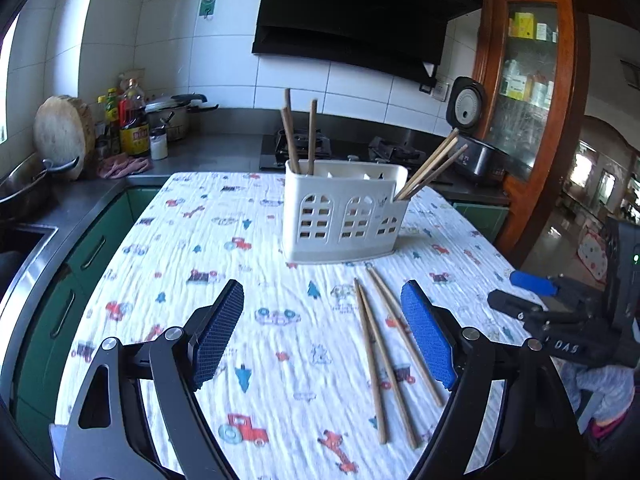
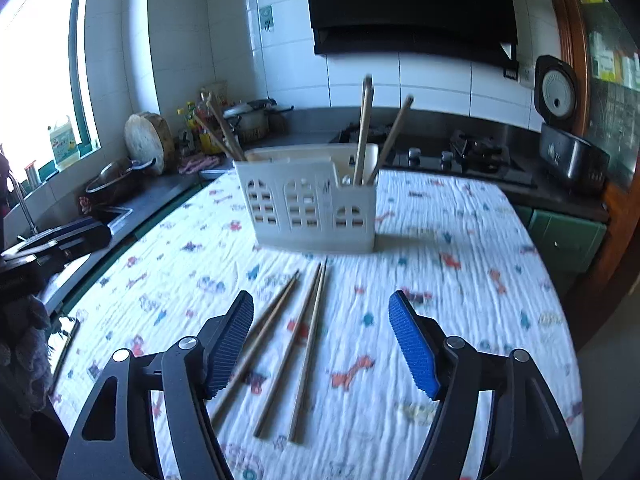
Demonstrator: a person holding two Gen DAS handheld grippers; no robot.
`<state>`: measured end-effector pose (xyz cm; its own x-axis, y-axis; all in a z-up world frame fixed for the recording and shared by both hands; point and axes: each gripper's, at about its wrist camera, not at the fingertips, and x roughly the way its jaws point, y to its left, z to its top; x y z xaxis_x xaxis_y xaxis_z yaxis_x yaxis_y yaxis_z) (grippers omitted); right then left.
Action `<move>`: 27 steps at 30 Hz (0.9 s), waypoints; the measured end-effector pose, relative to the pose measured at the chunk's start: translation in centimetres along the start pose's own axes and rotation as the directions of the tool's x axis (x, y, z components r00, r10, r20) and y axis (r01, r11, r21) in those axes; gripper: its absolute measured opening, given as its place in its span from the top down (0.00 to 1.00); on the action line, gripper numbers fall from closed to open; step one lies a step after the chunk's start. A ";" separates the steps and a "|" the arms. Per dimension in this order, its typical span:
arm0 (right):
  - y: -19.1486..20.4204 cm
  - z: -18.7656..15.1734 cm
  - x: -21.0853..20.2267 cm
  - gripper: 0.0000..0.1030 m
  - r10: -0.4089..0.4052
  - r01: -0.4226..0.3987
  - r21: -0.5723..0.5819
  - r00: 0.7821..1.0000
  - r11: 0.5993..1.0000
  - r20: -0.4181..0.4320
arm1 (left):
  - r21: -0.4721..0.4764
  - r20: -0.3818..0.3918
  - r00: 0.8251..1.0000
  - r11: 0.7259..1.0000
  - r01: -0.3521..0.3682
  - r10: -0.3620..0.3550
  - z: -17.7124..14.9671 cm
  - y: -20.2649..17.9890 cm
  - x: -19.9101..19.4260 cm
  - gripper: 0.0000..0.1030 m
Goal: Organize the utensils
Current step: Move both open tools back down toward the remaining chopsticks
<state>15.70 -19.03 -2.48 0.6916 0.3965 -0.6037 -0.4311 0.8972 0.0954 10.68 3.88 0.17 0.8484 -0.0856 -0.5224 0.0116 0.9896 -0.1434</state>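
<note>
A white utensil holder point(image 1: 343, 216) with window cut-outs stands on the cloth-covered table; it also shows in the right wrist view point(image 2: 310, 210). Chopsticks stand in its left point(image 1: 299, 136) and right point(image 1: 430, 168) ends. Three loose wooden chopsticks point(image 1: 380, 354) lie on the cloth in front of it, seen in the right wrist view too point(image 2: 292, 348). My left gripper point(image 1: 324, 332) is open and empty, hovering just left of the loose chopsticks. My right gripper point(image 2: 322, 344) is open and empty over them; it also shows at the right edge of the left wrist view point(image 1: 520, 292).
The table carries a white cloth with a vehicle print point(image 1: 200, 264). A steel counter with a sink point(image 2: 108, 216), a wok point(image 2: 116, 178), bottles point(image 1: 128, 120) and a pot runs along the left. A gas hob point(image 2: 452, 156) and a rice cooker point(image 1: 476, 152) stand behind.
</note>
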 end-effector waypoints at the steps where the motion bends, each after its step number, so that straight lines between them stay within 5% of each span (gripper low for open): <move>1: 0.0 -0.7 0.3 0.41 0.000 0.000 0.004 1.000 1.000 -0.012 | -0.002 -0.005 1.000 1.000 -0.009 0.009 -0.5 0.1 0.0 0.22; 12: 0.9 -4.9 5.0 0.68 0.019 -0.012 0.046 0.986 0.999 -0.169 | -0.016 -0.052 0.997 0.998 -0.056 0.055 -3.7 0.2 0.0 0.22; 23: 1.8 -5.5 7.3 0.81 -0.008 0.013 0.021 0.973 1.000 -0.229 | -0.059 -0.093 0.994 0.996 -0.062 0.056 -5.6 1.2 0.6 0.24; 27: 1.9 -5.5 8.1 0.85 -0.021 0.025 0.013 0.967 1.000 -0.253 | -0.073 -0.117 0.992 0.996 -0.056 0.048 -6.2 1.5 1.2 0.32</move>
<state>17.32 -15.15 -11.55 0.5314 0.3154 -0.7863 -0.4058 0.9095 0.0905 8.38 4.53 -5.89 0.7801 -0.0514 -0.6236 -0.0750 0.9817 -0.1748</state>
